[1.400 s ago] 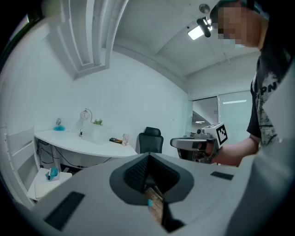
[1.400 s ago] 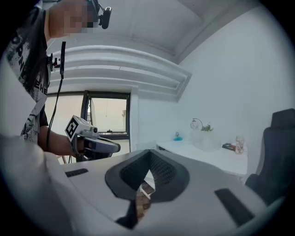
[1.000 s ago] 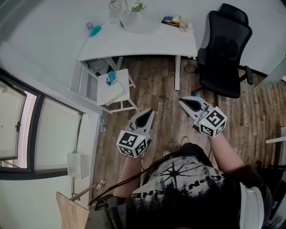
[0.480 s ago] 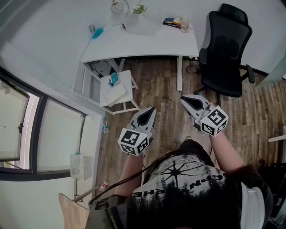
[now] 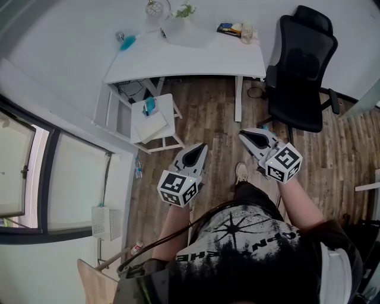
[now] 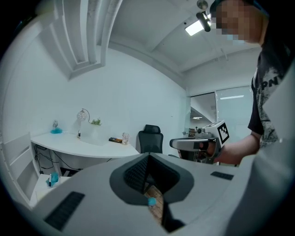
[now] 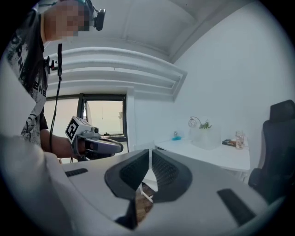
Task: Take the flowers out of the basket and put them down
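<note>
Green leafy sprig [image 5: 184,10] on the white desk [image 5: 196,56] looks light, floppy, crushable; I'd pinch low on its stems. Grey left gripper [image 5: 199,149] and right gripper [image 5: 246,136]: jaws together, empty.

white desk [image 5: 190,59], black office chair [image 5: 300,65]

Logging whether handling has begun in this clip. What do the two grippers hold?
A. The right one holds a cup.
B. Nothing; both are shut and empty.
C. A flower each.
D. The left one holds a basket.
B: the left gripper and the right gripper each have their jaws together with nothing between them, held over the wood floor, apart from the white desk.
</note>
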Demonstrator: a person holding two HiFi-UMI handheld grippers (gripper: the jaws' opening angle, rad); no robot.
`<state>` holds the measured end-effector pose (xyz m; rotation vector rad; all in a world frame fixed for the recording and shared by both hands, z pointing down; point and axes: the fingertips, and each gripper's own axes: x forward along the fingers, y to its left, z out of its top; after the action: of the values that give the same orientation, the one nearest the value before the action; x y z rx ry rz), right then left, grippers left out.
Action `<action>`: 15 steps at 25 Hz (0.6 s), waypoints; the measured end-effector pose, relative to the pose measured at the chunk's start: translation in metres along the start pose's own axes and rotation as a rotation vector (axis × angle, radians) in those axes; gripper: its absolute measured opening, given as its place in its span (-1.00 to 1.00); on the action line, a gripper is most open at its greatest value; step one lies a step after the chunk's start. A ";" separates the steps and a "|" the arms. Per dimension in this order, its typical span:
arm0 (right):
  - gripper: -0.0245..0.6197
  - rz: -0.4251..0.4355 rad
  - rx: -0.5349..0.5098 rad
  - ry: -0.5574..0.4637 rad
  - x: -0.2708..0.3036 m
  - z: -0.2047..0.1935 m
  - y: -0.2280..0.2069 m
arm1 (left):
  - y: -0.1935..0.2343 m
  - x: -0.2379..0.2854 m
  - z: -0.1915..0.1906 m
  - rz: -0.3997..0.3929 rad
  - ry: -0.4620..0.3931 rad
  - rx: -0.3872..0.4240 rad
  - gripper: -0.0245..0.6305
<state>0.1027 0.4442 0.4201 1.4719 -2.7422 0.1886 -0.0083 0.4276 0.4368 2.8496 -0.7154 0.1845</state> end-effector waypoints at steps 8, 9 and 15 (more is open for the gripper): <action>-0.87 0.043 0.003 0.019 0.050 0.005 -0.056 | 0.048 0.050 0.012 0.036 0.010 -0.016 -0.89; -0.87 0.051 0.002 0.020 0.056 0.008 -0.064 | 0.054 0.058 0.015 0.041 0.013 -0.019 -0.89; -0.87 0.097 -0.014 0.046 0.094 0.009 -0.119 | 0.087 0.109 0.027 0.078 0.013 -0.037 -0.89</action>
<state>0.1500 0.3005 0.4297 1.3149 -2.7739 0.2025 0.0477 0.2975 0.4426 2.7847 -0.8190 0.1989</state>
